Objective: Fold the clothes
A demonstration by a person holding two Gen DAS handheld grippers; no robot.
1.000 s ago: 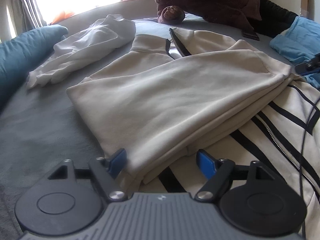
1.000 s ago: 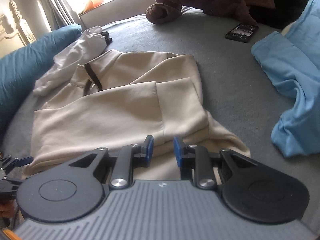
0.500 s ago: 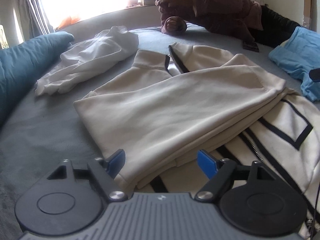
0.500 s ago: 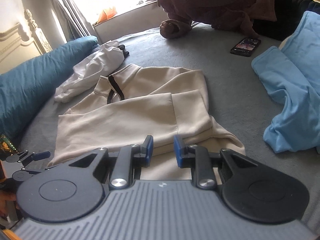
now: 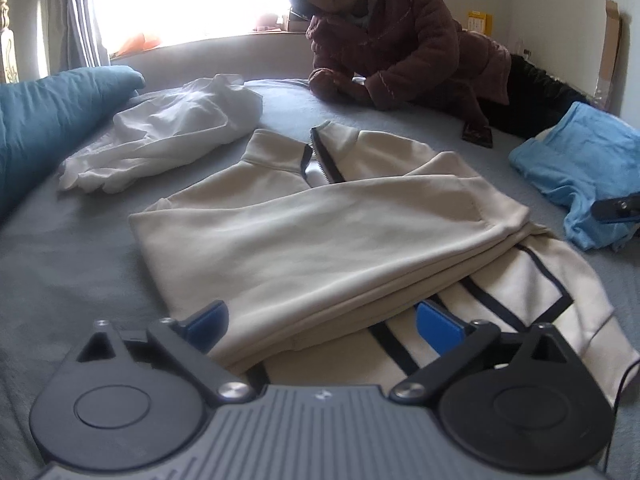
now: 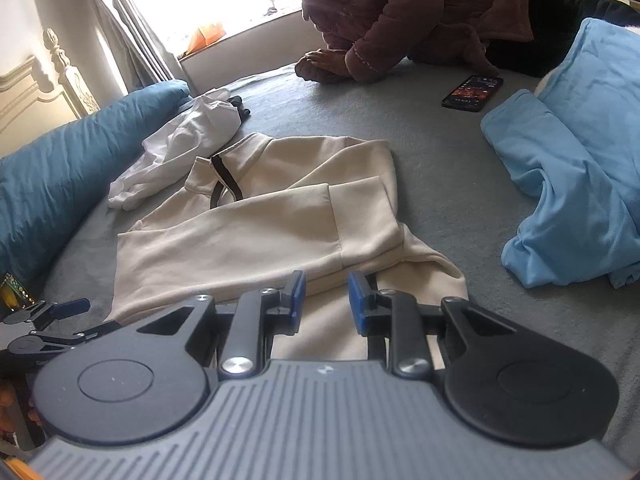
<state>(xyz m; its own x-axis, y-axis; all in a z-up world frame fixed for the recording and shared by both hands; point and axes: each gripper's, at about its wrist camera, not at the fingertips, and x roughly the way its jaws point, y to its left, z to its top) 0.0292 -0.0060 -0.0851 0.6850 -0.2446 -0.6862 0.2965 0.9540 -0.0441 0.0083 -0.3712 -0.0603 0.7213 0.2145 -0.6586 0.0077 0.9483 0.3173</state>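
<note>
A cream zip-neck jacket lies folded on the grey bed, its black-striped lower part sticking out at the right. My left gripper hovers over the jacket's near folded edge. Its jaws are opening wide; the cloth lies beneath them and neither pad presses on it. In the right wrist view the same jacket lies flat. My right gripper hangs above its near hem with its blue pads a narrow gap apart and nothing pinched between them.
A crumpled white garment and a teal pillow lie at the left. Light blue clothes are heaped at the right, a phone beyond them. A person in a maroon coat leans on the bed's far side.
Both grippers have risen and drawn back from the jacket, so more of the bed shows. The left jaws have spread wider. The jacket has stayed flat.
</note>
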